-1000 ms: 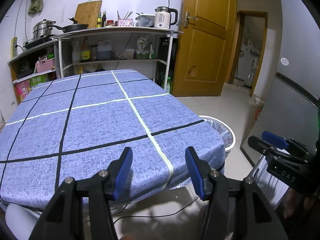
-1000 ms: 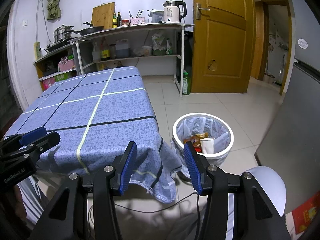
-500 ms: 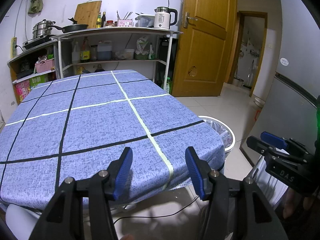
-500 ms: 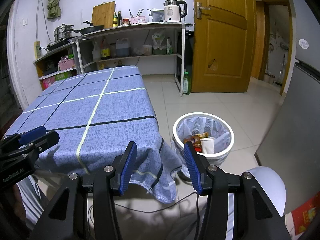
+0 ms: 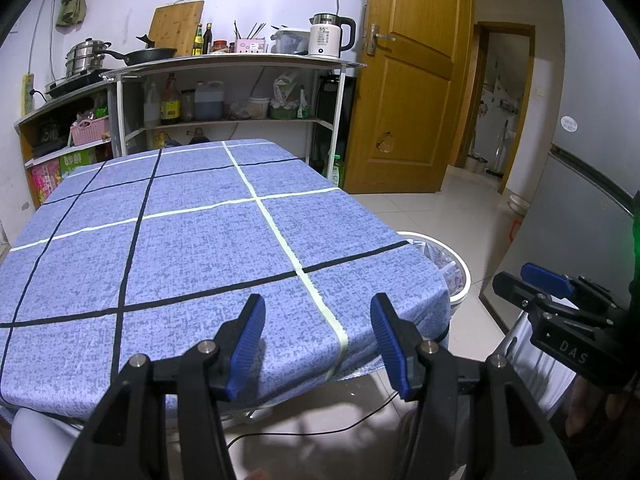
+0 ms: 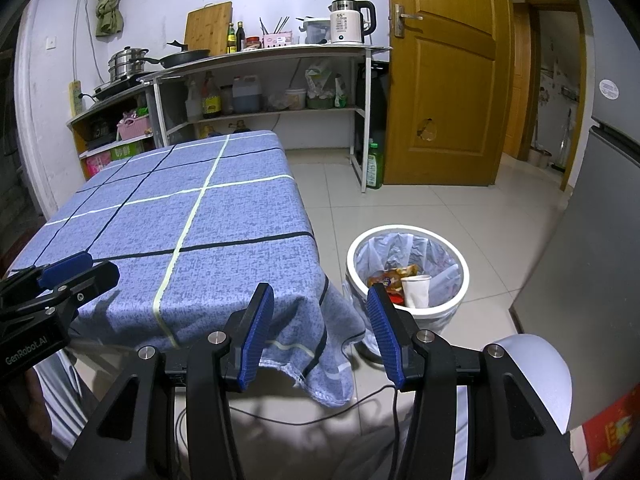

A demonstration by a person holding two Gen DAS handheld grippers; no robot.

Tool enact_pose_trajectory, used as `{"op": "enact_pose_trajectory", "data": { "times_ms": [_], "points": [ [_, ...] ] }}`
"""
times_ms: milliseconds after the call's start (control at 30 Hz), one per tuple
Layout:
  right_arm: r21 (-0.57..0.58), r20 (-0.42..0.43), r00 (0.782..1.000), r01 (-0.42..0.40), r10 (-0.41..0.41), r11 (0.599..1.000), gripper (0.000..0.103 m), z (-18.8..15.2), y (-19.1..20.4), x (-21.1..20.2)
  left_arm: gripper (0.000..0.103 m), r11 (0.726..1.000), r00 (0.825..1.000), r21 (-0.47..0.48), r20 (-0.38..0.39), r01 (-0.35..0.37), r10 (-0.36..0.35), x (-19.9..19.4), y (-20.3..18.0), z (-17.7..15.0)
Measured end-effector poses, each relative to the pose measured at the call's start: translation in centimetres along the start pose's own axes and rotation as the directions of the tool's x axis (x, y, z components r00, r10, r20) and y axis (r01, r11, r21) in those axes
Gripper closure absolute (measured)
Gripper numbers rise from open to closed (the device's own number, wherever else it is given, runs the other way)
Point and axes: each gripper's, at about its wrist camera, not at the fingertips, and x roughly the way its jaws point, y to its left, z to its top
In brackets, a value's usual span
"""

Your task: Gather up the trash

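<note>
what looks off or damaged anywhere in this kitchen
The wooden door has a ragged hole broken through its lower panel. The blue tablecloth sits askew, its near corner sagging low beside the trash bin. Nothing looks spilled.

matt cloth tablecloth (image 5: 208,248), paper cup (image 6: 416,290)

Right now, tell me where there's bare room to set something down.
The blue tablecloth is bare from the near edge to the shelf unit. The shelf unit is crowded. The trash bin already holds a paper cup and wrappers.
</note>
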Motion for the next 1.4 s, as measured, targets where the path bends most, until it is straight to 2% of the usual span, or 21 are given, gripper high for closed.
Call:
{"op": "enact_pose_trajectory", "data": {
  "times_ms": [767, 933, 1400],
  "points": [
    [-0.005, 0.0, 1.0, -0.001, 0.001, 1.0, 0.053, -0.1, 0.1, 0.1, 0.046, 1.0, 1.0, 0.0, 0.005, -0.007, 0.007, -0.2, -0.6, 0.1],
    [-0.006, -0.002, 1.0, -0.001, 0.001, 1.0, 0.053, -0.2, 0.0, 0.2, 0.046, 0.998, 0.998, 0.029, 0.012, -0.056, 0.055, -0.2, -1.4, 0.0],
    [-0.007, -0.003, 1.0, -0.001, 0.001, 1.0, 0.053, -0.2, -0.1, 0.3, 0.046, 0.999, 0.999, 0.016, 0.007, -0.048, 0.048, 0.0, -1.7, -0.3]
  ]
}}
